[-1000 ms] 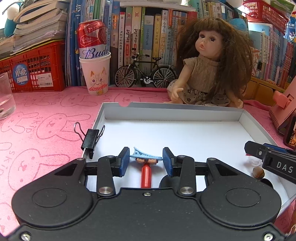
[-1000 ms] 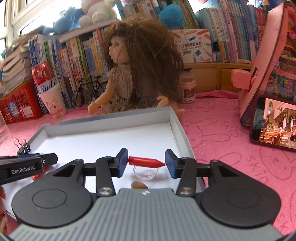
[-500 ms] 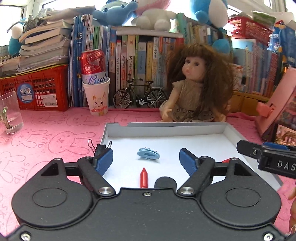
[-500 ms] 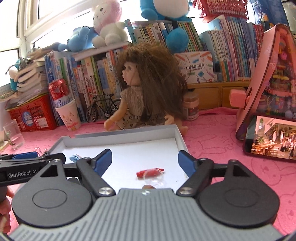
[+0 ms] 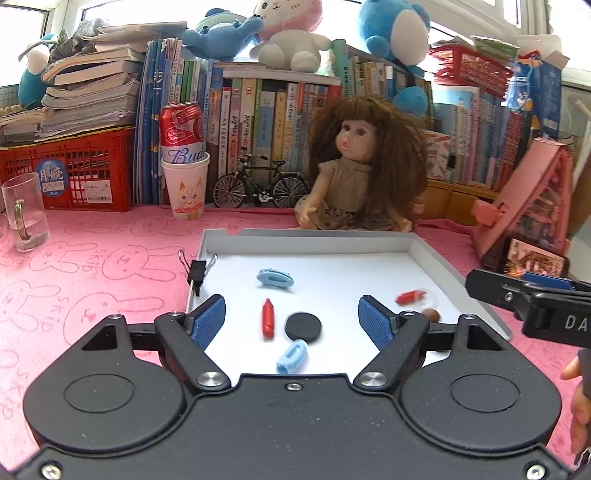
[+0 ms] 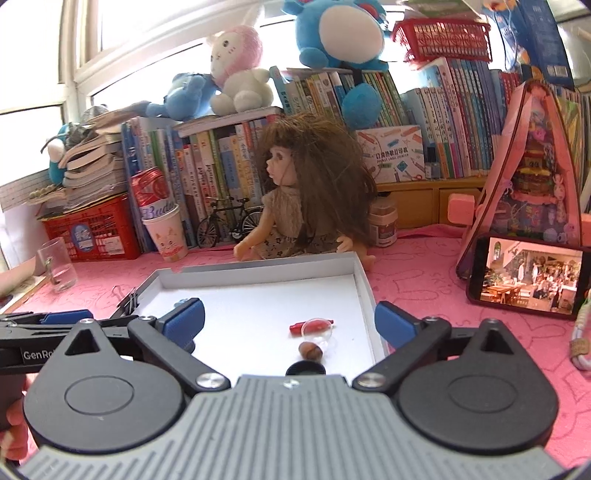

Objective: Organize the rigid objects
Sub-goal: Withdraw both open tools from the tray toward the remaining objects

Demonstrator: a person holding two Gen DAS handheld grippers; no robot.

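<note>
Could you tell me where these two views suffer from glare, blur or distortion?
Left wrist view: the bright windows are blown out, the small red pen-shaped piece beside the clear dome is blurred, and the row of shelved books bows. Right wrist view: the window is overexposed behind the pink-and-white plush rabbit; the tray contents look sharp.

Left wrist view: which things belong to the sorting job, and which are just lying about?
Job: white tray, blue clips, red crayons, black disc, binder clip.
Clutter: doll, toy bicycle, can, glass mug.
</note>
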